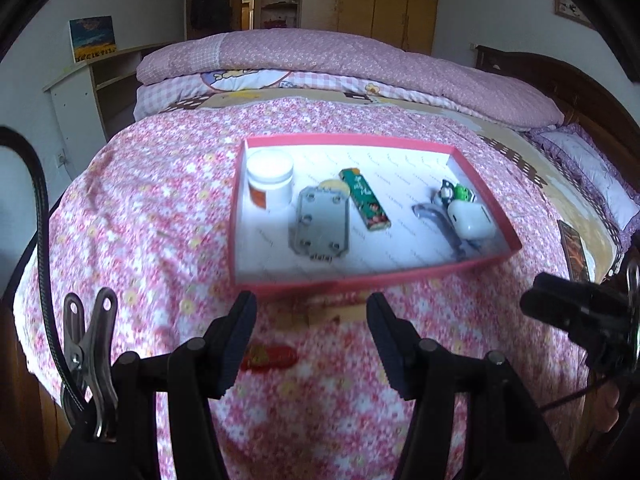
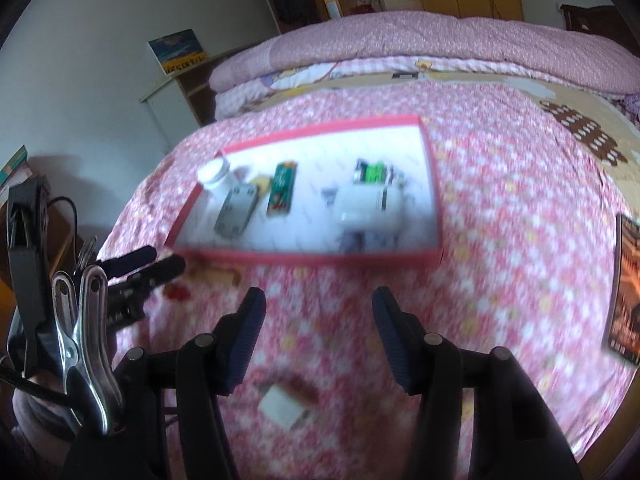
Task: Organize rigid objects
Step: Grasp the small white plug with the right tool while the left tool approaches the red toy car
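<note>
A red-rimmed tray (image 1: 360,280) (image 2: 304,258) lies on the pink floral bedspread. It holds a white jar (image 1: 270,180), a metal plate (image 1: 320,222), a green pack (image 1: 364,199), a white earbud case (image 1: 470,220) and a small green toy (image 1: 460,194). My left gripper (image 1: 312,340) is open and empty, just short of the tray's near rim. A red oval object (image 1: 270,357) lies by its left finger. My right gripper (image 2: 318,340) is open and empty above the bedspread. A small white block (image 2: 282,406) lies below it. The view is blurred.
A tan flat piece (image 1: 320,314) lies at the tray's near rim. A dark book (image 2: 628,292) lies at the right edge of the bed. Folded pink quilts (image 1: 340,64) are stacked at the back. A wooden headboard (image 1: 560,80) stands to the right.
</note>
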The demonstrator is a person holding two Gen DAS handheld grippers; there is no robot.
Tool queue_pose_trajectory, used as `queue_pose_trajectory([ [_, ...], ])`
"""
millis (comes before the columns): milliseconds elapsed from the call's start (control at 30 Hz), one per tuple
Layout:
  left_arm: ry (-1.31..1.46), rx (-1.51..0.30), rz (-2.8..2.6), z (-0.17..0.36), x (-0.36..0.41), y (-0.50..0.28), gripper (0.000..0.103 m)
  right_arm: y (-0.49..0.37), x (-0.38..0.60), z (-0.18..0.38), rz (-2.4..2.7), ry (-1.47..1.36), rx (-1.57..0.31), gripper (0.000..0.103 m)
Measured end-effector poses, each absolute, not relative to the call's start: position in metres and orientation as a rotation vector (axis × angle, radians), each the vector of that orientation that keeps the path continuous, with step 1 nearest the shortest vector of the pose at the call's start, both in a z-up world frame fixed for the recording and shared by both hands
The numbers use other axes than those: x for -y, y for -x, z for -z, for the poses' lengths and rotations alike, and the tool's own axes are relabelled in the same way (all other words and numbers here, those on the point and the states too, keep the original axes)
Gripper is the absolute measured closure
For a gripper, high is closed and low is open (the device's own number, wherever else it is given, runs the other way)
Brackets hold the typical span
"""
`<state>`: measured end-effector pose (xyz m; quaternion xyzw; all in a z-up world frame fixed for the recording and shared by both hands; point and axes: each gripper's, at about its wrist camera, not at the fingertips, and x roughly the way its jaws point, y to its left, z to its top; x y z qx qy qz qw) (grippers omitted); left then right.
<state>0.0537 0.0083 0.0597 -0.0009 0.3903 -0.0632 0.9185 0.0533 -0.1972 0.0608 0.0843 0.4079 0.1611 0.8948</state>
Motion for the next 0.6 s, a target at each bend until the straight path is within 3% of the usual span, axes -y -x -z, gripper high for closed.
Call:
queue_pose_trajectory([
  [600, 0.046, -0.859, 0.102, -0.03, -0.033, -0.032, 0.043, -0.01, 0.161, -0.024, -0.448, 0.024, -0.933, 0.046],
])
